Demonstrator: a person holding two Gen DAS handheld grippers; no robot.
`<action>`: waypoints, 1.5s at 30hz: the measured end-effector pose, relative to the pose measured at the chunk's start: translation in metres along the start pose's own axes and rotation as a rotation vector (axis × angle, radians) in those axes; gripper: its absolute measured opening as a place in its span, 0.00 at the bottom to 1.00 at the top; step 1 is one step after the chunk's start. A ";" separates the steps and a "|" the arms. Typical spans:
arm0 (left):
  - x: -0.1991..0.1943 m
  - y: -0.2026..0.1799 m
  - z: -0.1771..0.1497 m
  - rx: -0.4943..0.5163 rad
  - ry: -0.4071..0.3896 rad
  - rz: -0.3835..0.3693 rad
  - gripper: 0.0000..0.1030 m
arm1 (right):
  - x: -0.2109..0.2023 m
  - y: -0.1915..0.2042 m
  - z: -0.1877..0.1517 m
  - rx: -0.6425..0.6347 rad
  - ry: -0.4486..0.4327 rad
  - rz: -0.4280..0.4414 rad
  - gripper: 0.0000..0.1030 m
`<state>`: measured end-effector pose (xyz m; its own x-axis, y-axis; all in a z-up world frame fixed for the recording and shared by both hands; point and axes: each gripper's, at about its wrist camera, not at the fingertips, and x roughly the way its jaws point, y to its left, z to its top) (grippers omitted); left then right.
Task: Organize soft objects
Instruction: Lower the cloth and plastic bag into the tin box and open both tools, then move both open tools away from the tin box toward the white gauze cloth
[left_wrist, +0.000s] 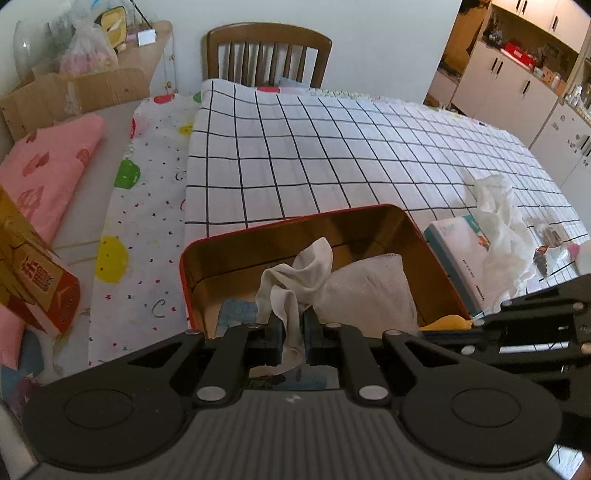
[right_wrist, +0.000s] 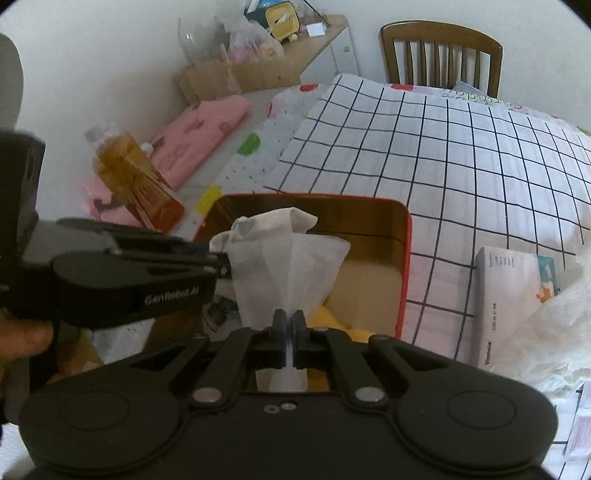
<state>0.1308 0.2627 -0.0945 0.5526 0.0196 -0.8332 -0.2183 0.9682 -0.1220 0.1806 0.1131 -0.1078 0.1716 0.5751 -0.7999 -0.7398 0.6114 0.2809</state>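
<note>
A gold tin box with a red rim stands open on the checked cover. My left gripper is shut on a crumpled off-white cloth that hangs over the box. It reaches in from the left in the right wrist view, with the off-white cloth bunched at its tip. My right gripper is shut on a white gauzy cloth, which fans out above the box and touches the off-white one. It comes in from the right in the left wrist view, beside the gauzy cloth.
Right of the box a tissue box lies under crumpled white fabric. To the left are a gold and red carton and folded pink cloth. A wooden chair stands at the far edge. Something yellow lies inside the box.
</note>
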 end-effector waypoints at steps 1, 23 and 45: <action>0.002 0.000 0.001 0.004 0.003 0.001 0.10 | 0.003 0.001 -0.001 0.000 0.003 -0.002 0.02; -0.013 0.000 0.001 0.029 -0.014 0.031 0.72 | -0.004 -0.012 0.001 -0.025 -0.008 0.022 0.30; -0.078 -0.025 -0.009 0.018 -0.136 0.013 0.76 | -0.089 -0.016 -0.006 -0.090 -0.166 0.049 0.59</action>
<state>0.0855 0.2344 -0.0315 0.6538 0.0651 -0.7538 -0.2127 0.9719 -0.1005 0.1737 0.0486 -0.0440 0.2336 0.6891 -0.6860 -0.8040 0.5337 0.2623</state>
